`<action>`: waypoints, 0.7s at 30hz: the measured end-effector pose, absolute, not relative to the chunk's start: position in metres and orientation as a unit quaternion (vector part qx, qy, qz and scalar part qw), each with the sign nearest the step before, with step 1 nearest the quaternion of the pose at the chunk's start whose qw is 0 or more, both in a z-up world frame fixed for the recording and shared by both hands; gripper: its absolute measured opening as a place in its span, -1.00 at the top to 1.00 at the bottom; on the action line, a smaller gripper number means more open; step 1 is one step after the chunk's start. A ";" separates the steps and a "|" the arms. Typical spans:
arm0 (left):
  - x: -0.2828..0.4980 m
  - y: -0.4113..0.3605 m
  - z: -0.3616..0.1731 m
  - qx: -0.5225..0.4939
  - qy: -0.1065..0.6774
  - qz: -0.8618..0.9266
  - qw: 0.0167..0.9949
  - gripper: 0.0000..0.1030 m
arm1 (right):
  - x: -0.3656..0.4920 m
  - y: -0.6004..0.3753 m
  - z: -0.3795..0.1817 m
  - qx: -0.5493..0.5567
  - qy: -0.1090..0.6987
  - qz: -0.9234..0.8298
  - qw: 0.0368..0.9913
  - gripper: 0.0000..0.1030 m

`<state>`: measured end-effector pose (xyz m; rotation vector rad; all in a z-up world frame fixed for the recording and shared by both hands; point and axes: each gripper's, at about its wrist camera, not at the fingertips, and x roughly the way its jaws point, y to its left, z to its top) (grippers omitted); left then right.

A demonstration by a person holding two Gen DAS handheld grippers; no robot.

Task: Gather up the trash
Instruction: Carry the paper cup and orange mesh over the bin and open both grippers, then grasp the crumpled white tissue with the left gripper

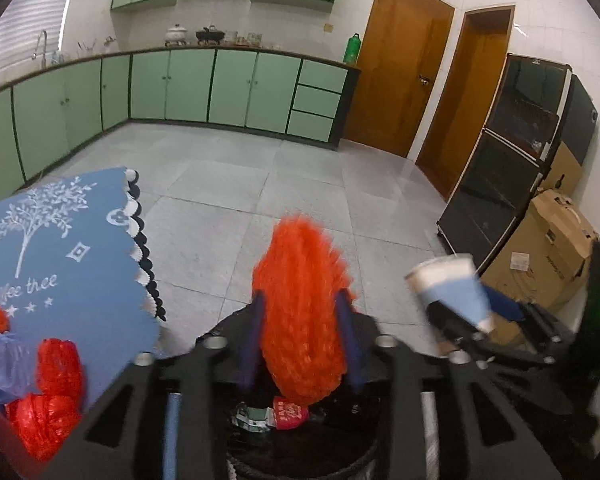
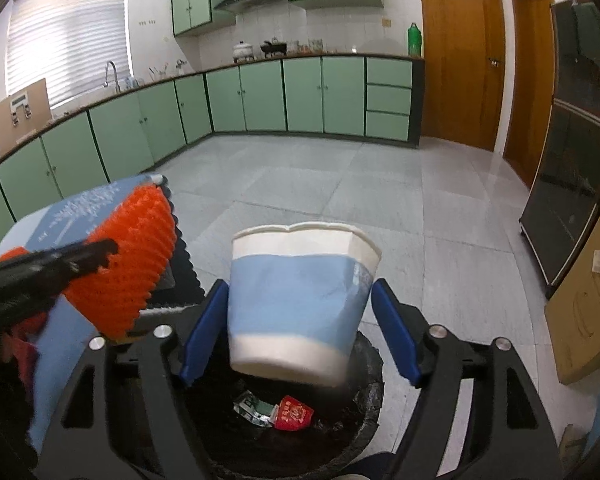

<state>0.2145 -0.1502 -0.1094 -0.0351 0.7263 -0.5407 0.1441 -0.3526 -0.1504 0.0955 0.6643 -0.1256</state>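
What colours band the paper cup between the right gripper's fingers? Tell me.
White rim, light blue middle, white base on the paper cup; clearest in the right wrist view.

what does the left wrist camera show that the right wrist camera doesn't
Only the left wrist view shows the "Coffee tree" lettering on the blue cloth and the crumpled red plastic on it. Only the right wrist view shows the window blinds and the cardboard on the counter. Both show the orange foam net between the left claw pads, the paper cup between the right claw pads, and the black-lined bin.
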 end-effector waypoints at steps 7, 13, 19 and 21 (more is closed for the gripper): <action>0.212 -0.133 -0.105 -0.027 0.350 -0.250 0.902 0.00 | 0.144 -0.351 -0.155 0.066 0.336 -0.062 0.938 -0.69; 0.190 -0.102 -0.083 -0.024 0.319 -0.215 0.923 -0.12 | 0.129 -0.334 -0.126 0.066 0.299 -0.053 0.950 -0.73; 0.158 -0.054 -0.059 -0.019 0.288 -0.163 0.943 -0.16 | 0.112 -0.297 -0.096 0.062 0.266 -0.023 0.962 -0.74; 0.146 -0.035 -0.054 -0.017 0.281 -0.142 0.949 -0.18 | 0.107 -0.282 -0.090 0.062 0.260 -0.014 0.964 -0.76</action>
